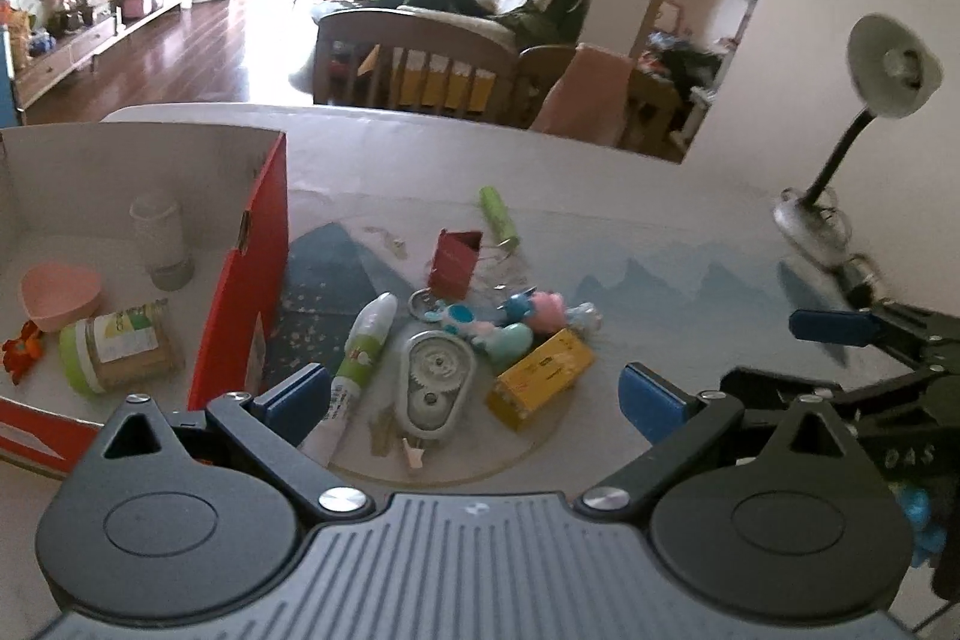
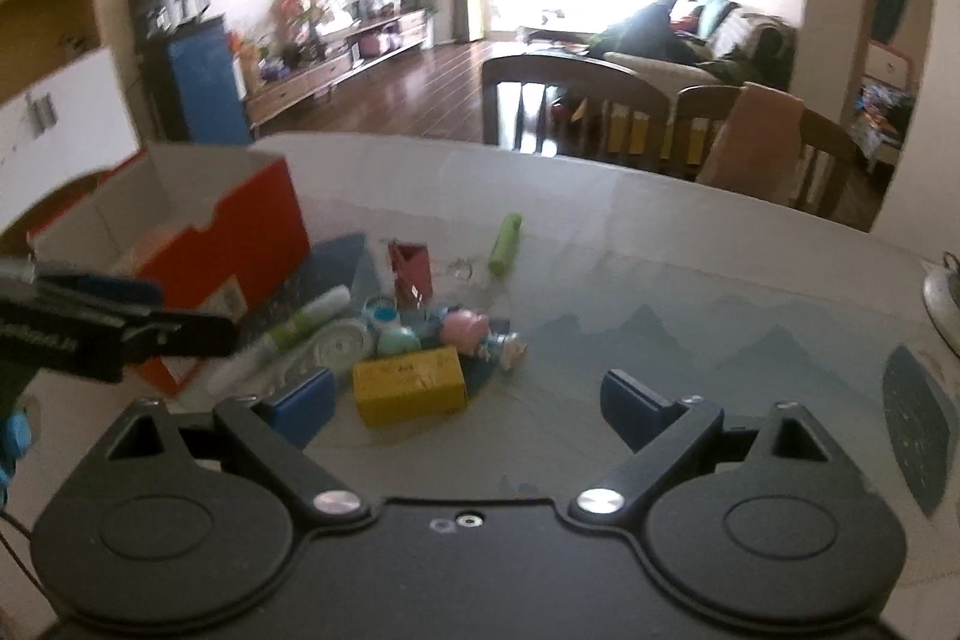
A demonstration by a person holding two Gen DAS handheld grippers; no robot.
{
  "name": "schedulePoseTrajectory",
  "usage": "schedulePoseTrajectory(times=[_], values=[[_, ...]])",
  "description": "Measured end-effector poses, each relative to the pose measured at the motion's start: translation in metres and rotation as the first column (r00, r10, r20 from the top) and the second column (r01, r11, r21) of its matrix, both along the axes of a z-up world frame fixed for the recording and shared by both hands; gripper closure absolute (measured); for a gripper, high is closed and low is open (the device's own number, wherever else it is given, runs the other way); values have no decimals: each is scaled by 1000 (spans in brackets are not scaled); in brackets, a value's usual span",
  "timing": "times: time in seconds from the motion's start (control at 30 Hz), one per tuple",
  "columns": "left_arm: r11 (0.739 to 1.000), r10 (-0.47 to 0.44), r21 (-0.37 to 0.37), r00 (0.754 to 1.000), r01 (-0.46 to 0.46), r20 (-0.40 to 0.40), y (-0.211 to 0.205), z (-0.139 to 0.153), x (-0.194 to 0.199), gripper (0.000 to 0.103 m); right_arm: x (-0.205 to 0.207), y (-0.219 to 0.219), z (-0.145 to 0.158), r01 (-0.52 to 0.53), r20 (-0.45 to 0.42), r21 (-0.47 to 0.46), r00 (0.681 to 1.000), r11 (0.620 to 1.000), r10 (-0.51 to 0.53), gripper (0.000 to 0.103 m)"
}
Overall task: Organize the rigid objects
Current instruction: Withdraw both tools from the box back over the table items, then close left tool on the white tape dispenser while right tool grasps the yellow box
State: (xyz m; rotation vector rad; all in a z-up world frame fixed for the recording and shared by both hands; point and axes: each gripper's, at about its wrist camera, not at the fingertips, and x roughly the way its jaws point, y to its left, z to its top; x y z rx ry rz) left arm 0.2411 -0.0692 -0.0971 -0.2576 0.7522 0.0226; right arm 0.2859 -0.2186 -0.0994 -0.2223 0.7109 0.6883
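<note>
A pile of small objects lies mid-table: a yellow box [image 1: 539,379] [image 2: 410,386], a white-green tube [image 1: 360,358] [image 2: 288,334], a grey gear-shaped tape dispenser [image 1: 433,385], a dark red box [image 1: 455,261] [image 2: 411,271], a green cylinder [image 1: 499,215] [image 2: 505,244] and pastel toy figures [image 1: 528,316] [image 2: 468,328]. An open red-sided cardboard box [image 1: 246,280] [image 2: 234,244] at left holds a pink heart bowl [image 1: 60,295], a jar [image 1: 120,352] and a white bottle [image 1: 162,244]. My left gripper [image 1: 474,397] is open above the pile. My right gripper [image 2: 468,400] is open, near the yellow box.
A desk lamp [image 1: 864,118] stands at the table's right edge. Wooden chairs [image 2: 576,106] stand behind the far table edge. The right gripper shows in the left wrist view [image 1: 840,334], and the left gripper's finger shows in the right wrist view [image 2: 90,322].
</note>
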Motion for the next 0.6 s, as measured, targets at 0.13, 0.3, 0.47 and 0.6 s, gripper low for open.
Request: schedulePoseTrajectory(times=[0.13, 0.3, 0.47, 0.6], values=[[1000, 11, 18, 999, -10, -37, -6, -17, 11, 0, 4, 9, -19, -61, 6, -31, 998, 998, 61, 9], [998, 20, 53, 999, -17, -48, -13, -36, 21, 0, 16, 26, -44, -91, 4, -51, 996, 995, 92, 11], [998, 41, 61, 996, -36, -74, -14, -51, 27, 0, 23, 40, -63, -97, 4, -44, 995, 994, 97, 12], [997, 61, 57, 995, -57, -76, -12, -58, 28, 1, 28, 48, -74, -95, 2, -29, 995, 995, 95, 13]])
